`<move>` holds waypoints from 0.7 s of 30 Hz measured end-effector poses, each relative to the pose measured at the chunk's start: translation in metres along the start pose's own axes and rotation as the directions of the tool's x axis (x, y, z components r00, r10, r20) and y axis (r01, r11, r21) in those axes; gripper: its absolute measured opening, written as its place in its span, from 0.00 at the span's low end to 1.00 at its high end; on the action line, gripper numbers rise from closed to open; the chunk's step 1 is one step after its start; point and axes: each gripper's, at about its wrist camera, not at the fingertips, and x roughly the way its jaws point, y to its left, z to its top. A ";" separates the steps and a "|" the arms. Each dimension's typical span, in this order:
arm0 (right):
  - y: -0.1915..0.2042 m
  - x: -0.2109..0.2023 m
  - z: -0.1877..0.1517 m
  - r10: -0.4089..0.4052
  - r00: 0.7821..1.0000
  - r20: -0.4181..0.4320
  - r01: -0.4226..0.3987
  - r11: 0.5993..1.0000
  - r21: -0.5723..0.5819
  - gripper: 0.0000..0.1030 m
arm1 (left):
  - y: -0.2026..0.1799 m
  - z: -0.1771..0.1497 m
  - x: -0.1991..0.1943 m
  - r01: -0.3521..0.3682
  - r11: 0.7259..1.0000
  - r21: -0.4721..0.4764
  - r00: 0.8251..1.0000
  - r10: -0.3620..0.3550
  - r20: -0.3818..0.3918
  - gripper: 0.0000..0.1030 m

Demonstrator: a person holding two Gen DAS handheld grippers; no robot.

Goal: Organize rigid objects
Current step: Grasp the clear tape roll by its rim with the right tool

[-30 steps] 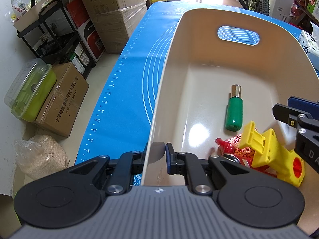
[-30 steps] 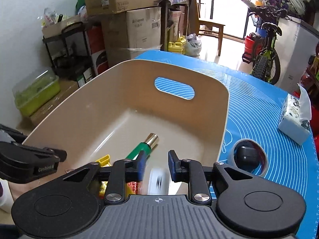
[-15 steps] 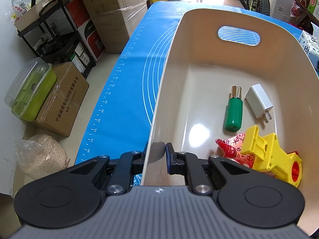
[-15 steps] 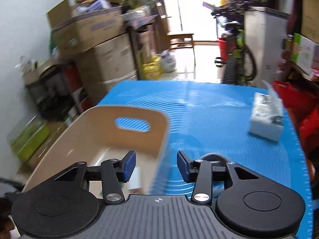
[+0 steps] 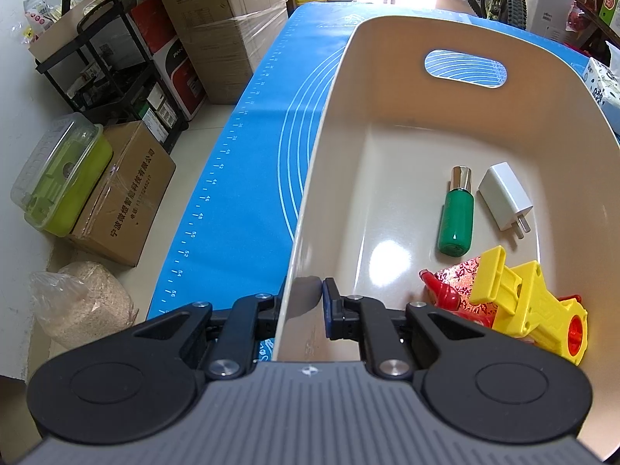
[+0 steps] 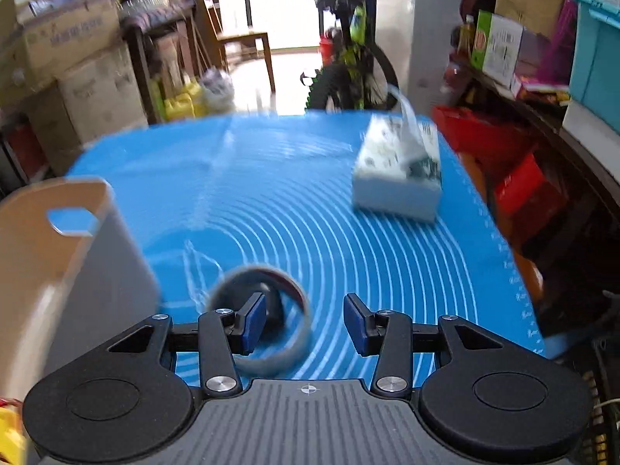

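Left gripper (image 5: pixel 308 304) clamped on the beige bin (image 5: pixel 310 201) rim, steadying it. Right gripper (image 6: pixel 305 323) empty, jaws apart, over the mat beside a grey ring-shaped tin (image 6: pixel 259 323), likely the next pick: needs centring, then closing. Bin holds green bottle (image 5: pixel 455 217), white charger (image 5: pixel 503 197), yellow toy (image 5: pixel 527 306). Farther: blue mat (image 6: pixel 348 232), tissue pack (image 6: pixel 399 170), boxes, bicycle.

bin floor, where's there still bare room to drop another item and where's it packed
Free: the far half of the bin, from the handle cutout down to the green bottle, plus the strip along the wall that the left gripper clamps. Crowded: the near corner, where the yellow toy lies on a red packet, with the white charger just beyond.
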 end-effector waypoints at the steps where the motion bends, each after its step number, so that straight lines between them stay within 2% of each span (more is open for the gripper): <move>1: 0.000 0.005 -0.001 -0.003 1.000 -0.011 0.003 1.000 -0.004 0.54 | 0.000 0.000 0.000 0.000 1.000 0.000 1.000 0.000 0.000 0.16; 7: 0.001 0.027 -0.011 -0.031 0.998 -0.050 0.030 0.999 -0.028 0.51 | 0.000 0.000 0.000 0.000 1.000 0.000 1.000 0.000 0.000 0.16; 11: 0.002 0.029 -0.015 -0.021 0.999 -0.038 0.021 1.000 -0.006 0.47 | 0.000 -0.001 0.000 0.000 1.000 0.001 1.000 0.000 0.000 0.16; 15: 0.004 0.032 -0.016 0.016 0.999 -0.047 -0.015 1.000 0.014 0.31 | 0.002 -0.001 -0.001 -0.002 1.000 0.003 1.000 0.002 0.001 0.17; 16: 0.006 0.032 -0.016 0.012 0.999 -0.048 -0.012 1.000 0.008 0.23 | 0.002 -0.001 -0.001 -0.001 1.000 0.002 1.000 0.001 0.001 0.17; 21: 0.008 0.031 -0.017 0.000 0.999 -0.044 0.000 1.000 0.002 0.20 | 0.000 -0.001 0.000 -0.002 1.000 0.002 1.000 0.002 0.001 0.17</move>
